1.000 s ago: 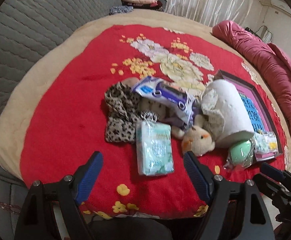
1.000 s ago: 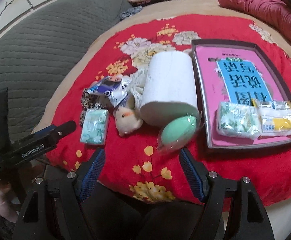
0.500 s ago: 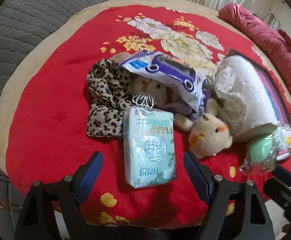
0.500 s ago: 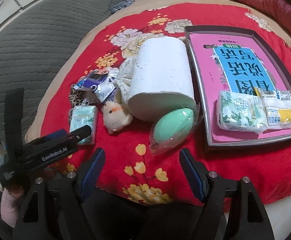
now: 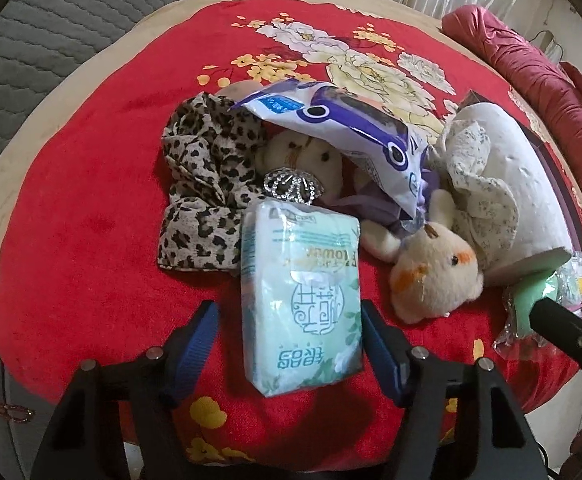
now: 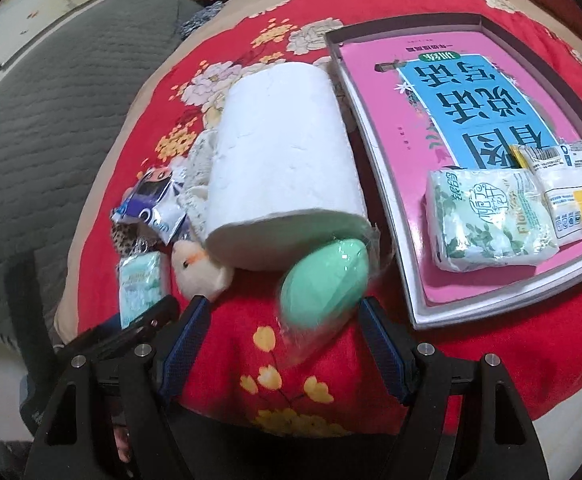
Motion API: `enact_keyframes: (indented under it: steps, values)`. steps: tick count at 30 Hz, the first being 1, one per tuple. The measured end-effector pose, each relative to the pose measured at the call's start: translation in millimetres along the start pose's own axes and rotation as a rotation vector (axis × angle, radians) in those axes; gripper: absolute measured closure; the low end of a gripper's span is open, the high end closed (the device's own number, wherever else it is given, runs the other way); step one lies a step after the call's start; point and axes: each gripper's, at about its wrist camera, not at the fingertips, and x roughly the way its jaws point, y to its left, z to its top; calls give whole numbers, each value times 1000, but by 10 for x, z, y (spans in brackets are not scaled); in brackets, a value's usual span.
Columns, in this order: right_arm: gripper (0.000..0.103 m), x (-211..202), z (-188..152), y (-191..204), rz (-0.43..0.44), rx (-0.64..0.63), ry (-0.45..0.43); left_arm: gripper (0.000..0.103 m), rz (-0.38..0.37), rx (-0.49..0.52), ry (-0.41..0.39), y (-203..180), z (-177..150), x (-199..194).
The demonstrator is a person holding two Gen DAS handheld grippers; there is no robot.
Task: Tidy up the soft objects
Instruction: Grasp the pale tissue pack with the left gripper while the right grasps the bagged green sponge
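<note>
Two grippers straddle soft things on the red floral blanket (image 5: 75, 216). Closing, the left gripper (image 5: 289, 334) has the green tissue pack (image 5: 301, 300) between its fingers, the right one touching it. Farther right, the right gripper (image 6: 281, 332), spread wide, flanks a wrapped green sponge (image 6: 323, 280) near the paper roll (image 6: 283, 160), not gripping.

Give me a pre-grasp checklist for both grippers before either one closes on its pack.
1. Tissue pack between the left gripper pads, jaws closing: ok.
2. Left pads pressing on the pack: not ok, a gap shows on one side.
3. Green sponge between the open right gripper pads: ok.
4. Sponge clear of the paper roll: not ok, it touches.
5. Free room in the tray: ok.
6. Plush toy clear of left fingers: ok.
</note>
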Motion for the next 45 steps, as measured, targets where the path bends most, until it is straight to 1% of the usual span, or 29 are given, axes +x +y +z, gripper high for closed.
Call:
enact_keyframes:
  steps: [3,8,11,12,15,17,22,27,32,40,45]
  values:
    - [27,36,22,-17,-4,19,-2,35,-15,-9,0,15,4,7]
    - [37,107,46,-51,-31,40,3,36,-25,-14,-1,24,-4,8]
    - [52,114,50,-63,-63,49,-4,37,-26,-15,-2,20,-8,8]
    - [52,116,54,-58,-78,43,-7,38,-27,-15,-2,21,-8,8]
    - [57,142,66,-50,-106,41,-8,39,-29,-15,-2,21,-13,4]
    - [58,135,63,-59,-110,34,-11,40,-33,-17,-2,24,-19,-1]
    - [58,-4,17,-135,-63,50,-20,43,-49,-24,3,39,-21,7]
    - [58,-163,-24,-122,-20,29,-44,53,-66,-26,4,41,-25,-10]
    - [58,-346,-26,-91,-16,-13,-92,58,-100,-44,10,75,-40,-43]
    - [58,-465,-9,-138,-13,-30,-117,59,-144,-61,15,80,-97,-164]
    - [58,-628,10,-189,-37,-61,-161,59,-154,-25,-27,-43,-93,-386]
